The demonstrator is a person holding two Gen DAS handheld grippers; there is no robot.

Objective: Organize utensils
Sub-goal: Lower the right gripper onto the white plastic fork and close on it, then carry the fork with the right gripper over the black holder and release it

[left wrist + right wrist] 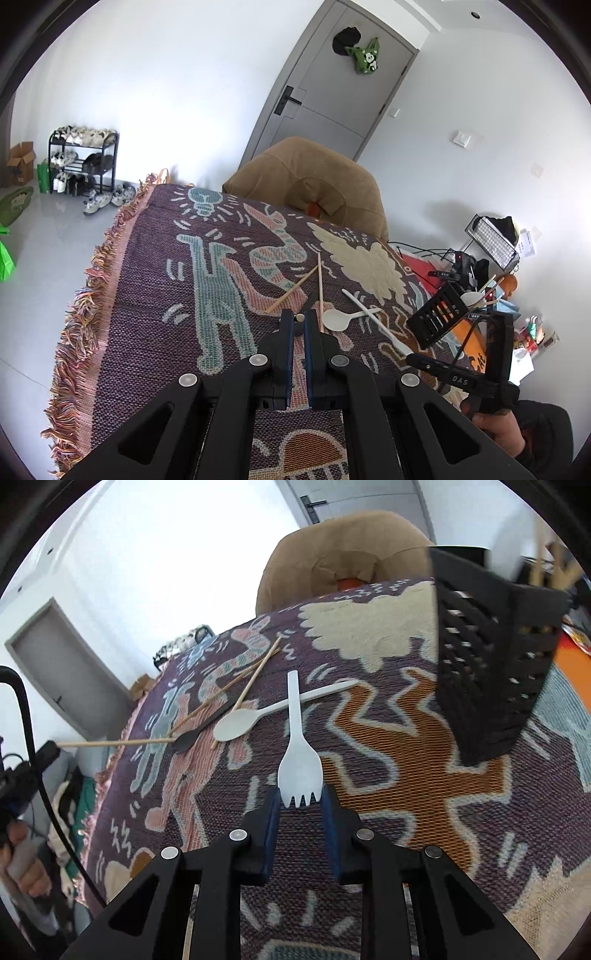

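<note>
My left gripper (299, 318) is shut on a wooden chopstick (299, 317), seen end-on between its fingers; in the right wrist view that chopstick (118, 743) is held level above the cloth. Two more chopsticks (320, 291) lie crossed on the patterned cloth, with a black spoon (192, 735), a white spoon (240, 726) and a white spork (297, 753). My right gripper (300, 799) is open, its fingers on either side of the spork's tines. A black slotted utensil holder (495, 657) stands to the right with utensils inside.
The patterned tablecloth (155, 295) has a fringed left edge. A tan cushioned chair (310, 181) stands behind the table. Clutter, cables and a wire basket (491, 240) sit at the right. A shoe rack (83, 158) stands by the far wall.
</note>
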